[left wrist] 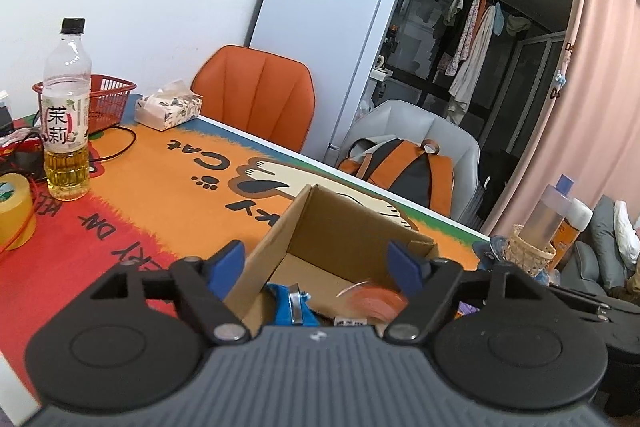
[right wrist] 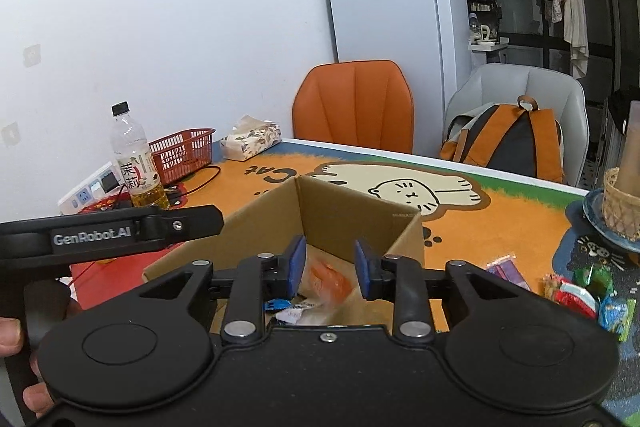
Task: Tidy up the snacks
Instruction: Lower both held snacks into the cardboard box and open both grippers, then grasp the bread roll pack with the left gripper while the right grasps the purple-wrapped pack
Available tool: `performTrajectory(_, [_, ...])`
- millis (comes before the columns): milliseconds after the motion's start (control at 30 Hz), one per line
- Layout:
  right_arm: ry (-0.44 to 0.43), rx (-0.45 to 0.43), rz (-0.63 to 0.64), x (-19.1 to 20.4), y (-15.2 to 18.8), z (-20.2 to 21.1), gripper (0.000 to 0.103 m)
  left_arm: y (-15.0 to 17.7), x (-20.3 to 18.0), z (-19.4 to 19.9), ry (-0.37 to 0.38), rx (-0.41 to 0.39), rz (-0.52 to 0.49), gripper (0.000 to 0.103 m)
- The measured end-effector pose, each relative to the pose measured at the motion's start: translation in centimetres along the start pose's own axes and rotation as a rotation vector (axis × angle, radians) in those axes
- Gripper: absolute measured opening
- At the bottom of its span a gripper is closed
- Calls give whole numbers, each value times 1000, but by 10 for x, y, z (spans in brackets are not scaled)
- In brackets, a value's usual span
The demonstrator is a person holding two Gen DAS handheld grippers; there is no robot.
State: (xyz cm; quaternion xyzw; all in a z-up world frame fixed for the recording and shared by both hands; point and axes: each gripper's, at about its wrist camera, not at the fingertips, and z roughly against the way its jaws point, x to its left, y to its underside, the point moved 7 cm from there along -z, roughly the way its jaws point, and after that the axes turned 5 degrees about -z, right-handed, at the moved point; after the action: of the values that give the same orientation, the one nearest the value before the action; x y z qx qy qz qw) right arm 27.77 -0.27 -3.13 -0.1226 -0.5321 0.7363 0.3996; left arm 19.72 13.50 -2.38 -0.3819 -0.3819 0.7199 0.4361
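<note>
Orange cat-print bench (right wrist: 500, 223) carries a cardboard box (right wrist: 352, 211); both grippers, left (left wrist: 316, 263) and right (right wrist: 330, 263), hover spread over what look like snack packets (right wrist: 328, 279).

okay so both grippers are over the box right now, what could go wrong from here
1. The orange packet looks blurred under the open right gripper, perhaps mid-drop; it could land on the cardboard box rim.
2. Reaching for the loose snacks, the right gripper might knock the woven basket.
3. The left gripper could nudge the light box.
</note>
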Motion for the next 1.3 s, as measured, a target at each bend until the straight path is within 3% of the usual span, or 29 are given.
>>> performTrajectory(133, [8, 7, -30, -7, 8, 7, 32, 5, -1, 6, -2, 6, 6, 86])
performTrajectory(233, [19, 11, -45, -14, 13, 15, 40, 8, -2, 10, -13, 10, 22, 88])
performTrajectory(333, [33, 12, -60, -21, 18, 25, 52, 12, -4, 13, -28, 14, 22, 93])
performTrajectory(467, [52, 9, -92, -31, 23, 37, 81, 16, -11, 17, -40, 19, 12, 96])
performTrajectory(667, [77, 4, -121, -48, 30, 55, 99, 25, -31, 23, -16, 34, -15, 98])
performTrajectory(1300, [194, -1, -238, -119, 58, 93, 103, 46, -110, 25, 178, 68, -105, 98])
